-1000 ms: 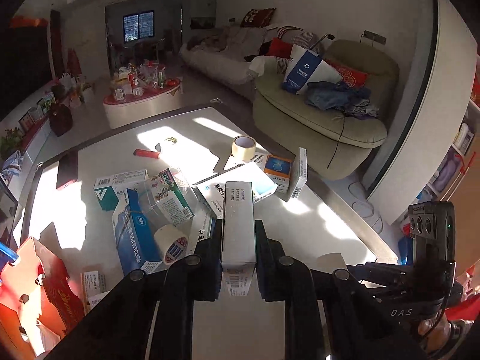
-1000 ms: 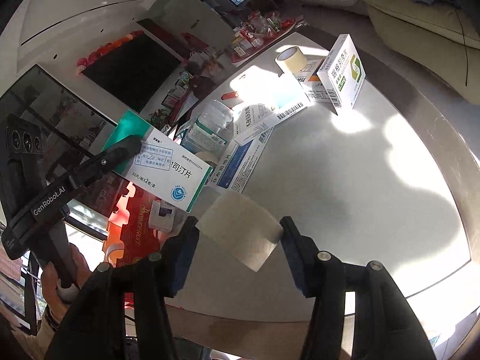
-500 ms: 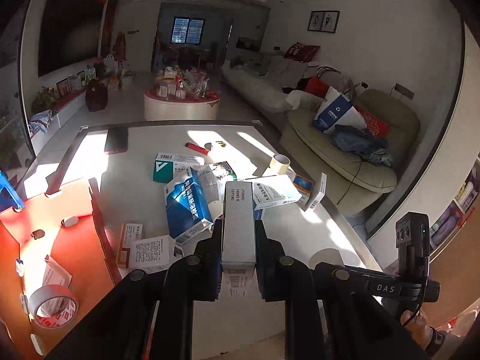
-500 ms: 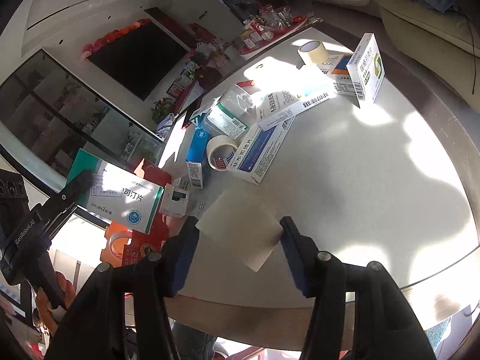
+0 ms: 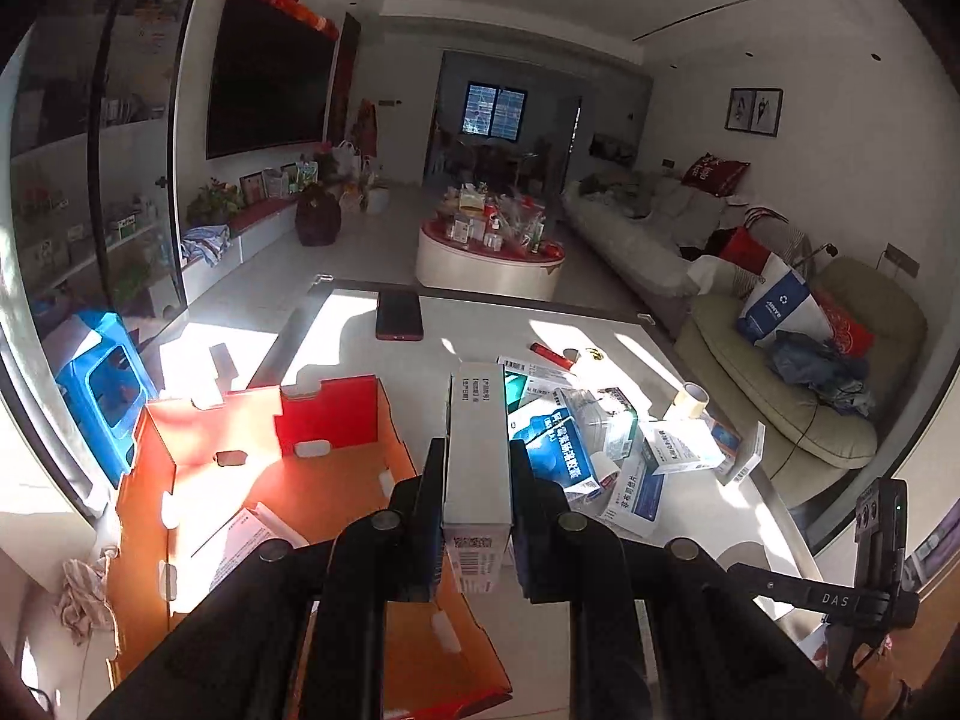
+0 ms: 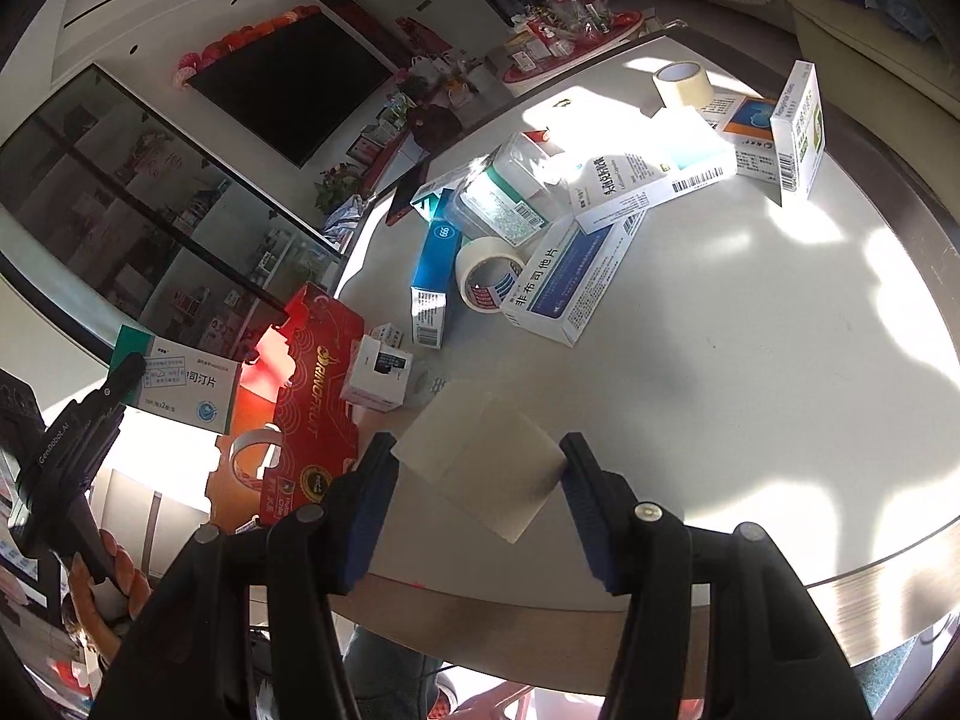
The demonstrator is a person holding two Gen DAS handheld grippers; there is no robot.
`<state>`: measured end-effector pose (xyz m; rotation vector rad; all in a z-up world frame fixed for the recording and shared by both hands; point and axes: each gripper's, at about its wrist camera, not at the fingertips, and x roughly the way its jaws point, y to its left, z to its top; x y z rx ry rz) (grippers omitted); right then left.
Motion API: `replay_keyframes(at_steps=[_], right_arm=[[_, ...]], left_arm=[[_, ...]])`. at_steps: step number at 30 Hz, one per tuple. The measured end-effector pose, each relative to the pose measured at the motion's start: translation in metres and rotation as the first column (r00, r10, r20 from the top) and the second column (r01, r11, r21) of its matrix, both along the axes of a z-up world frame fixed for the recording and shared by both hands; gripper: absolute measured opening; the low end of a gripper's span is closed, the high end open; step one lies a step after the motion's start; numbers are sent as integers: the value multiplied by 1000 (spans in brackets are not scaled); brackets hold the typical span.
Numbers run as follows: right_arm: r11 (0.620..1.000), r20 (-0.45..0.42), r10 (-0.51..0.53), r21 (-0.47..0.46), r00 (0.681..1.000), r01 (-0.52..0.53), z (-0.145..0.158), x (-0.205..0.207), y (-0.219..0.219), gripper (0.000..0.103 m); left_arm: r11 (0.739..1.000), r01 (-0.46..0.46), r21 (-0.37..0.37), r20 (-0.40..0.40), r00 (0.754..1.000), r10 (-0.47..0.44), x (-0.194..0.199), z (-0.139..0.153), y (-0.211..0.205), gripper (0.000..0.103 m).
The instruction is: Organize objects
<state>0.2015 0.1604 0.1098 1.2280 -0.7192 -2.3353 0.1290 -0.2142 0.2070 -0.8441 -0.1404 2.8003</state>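
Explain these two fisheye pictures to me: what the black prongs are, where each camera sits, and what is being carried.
There is no robot here. A person holds a hand-operated clamp in each hand, and a camera on each clamp looks forward along its black jaws.

In the left wrist view, the left gripper is shut on a white and green medicine box, next to an open red cardboard box.

In the right wrist view, the right gripper holds a pale flat box over the white table. On the table lie medicine boxes, a white tape roll and a beige tape roll.
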Motion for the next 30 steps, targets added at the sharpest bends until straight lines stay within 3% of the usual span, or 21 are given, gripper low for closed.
replay_keyframes(at_steps=[7,19,30], right_arm=[[999,-27,42,9,999,-42,14,1,-19,55],[992,-52,126,5,991,-126,26,0,-52,55],[990,-51,143,1,988,-143,27,1,-59,55]], left_arm=[[996,-70,-54,-20,997,69,5,-8,-13,19],[995,-85,-49,-5,996,85,6,-15,-17,19],[995,-86,-56,-3,996,86,6,-18,-16,19]])
